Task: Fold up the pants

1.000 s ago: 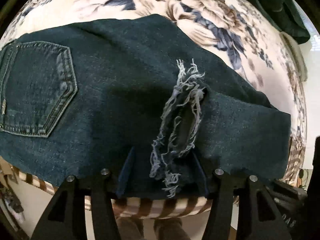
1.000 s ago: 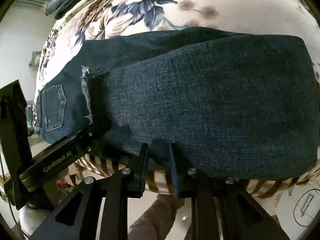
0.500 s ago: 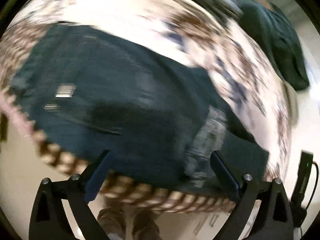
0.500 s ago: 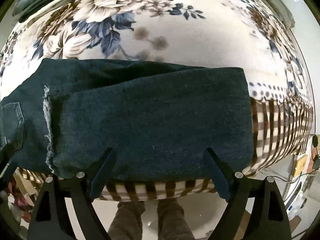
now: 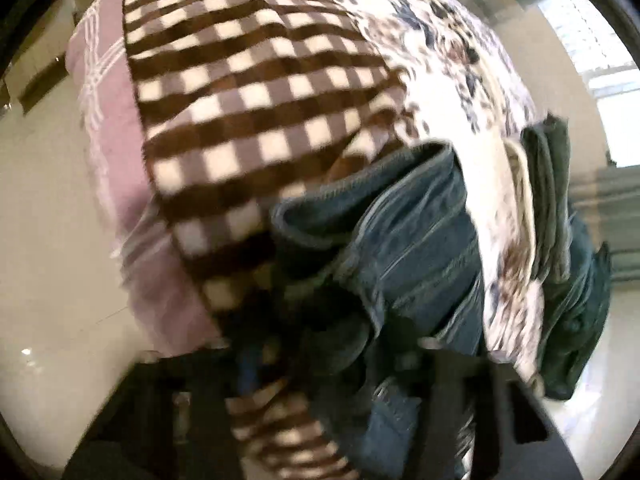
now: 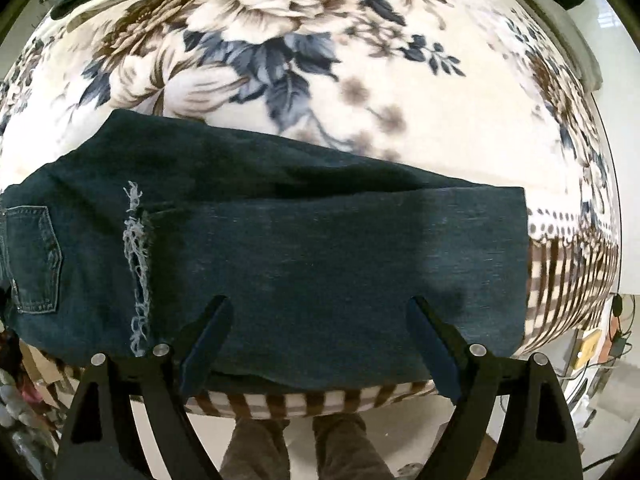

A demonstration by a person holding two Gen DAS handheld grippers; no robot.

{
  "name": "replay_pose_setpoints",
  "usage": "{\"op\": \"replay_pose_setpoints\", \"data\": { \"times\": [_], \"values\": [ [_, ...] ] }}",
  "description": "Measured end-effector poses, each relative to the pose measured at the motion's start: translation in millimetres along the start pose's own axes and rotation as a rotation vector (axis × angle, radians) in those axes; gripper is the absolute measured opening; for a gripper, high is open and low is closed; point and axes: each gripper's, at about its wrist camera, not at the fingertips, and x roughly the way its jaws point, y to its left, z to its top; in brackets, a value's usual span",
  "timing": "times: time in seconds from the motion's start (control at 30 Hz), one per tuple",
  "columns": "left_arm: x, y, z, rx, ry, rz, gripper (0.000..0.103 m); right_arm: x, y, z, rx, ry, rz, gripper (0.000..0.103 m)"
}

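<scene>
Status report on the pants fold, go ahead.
Right tongs open, holding nothing, over the jeans. Left tongs blurred at the waistband, state unclear. Jeans folded once on the floral blanket. Nothing in the way.

Right gripper (image 6: 318,344) level, jaws spread wide with nothing between the fingertips, person's legs (image 6: 296,448) visible directly below it; left gripper (image 5: 340,392) too motion-blurred to read, jaw state unclear, its dark frame smeared across the bottom of its view.

Dark denim pants (image 6: 320,264) folded flat, frayed hem atop, back pocket left.
</scene>
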Motion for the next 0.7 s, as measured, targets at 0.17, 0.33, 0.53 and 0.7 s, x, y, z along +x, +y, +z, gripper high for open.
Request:
{"op": "replay_pose_setpoints", "data": {
  "times": [0.17, 0.33, 0.53, 0.7],
  "values": [
    [-20.4, -10.2, -5.4, 0.084, -0.076, -0.03, 0.029, 7.1, 18.0, -5.9, 0.009, 0.012, 0.001, 0.09],
    [-1.0, 3.5, 3.6, 0.056, -0.017, -0.024, 0.036, 14.5, 29.8, -8.8, 0.01, 0.038, 0.008, 0.09],
    [-41.1, -9.9, -6.6, 0.089, -0.087, -0.028, 0.022, 24.2, 21.6, -7.9, 0.023, 0.063, -0.003, 0.09],
    [-54.4, -40.9, -11.6, 0.222, -0.177, -0.059, 0.02, 35.7, 4.4, 1.7, 0.033, 0.066, 0.0, 0.09]
  ]
}}
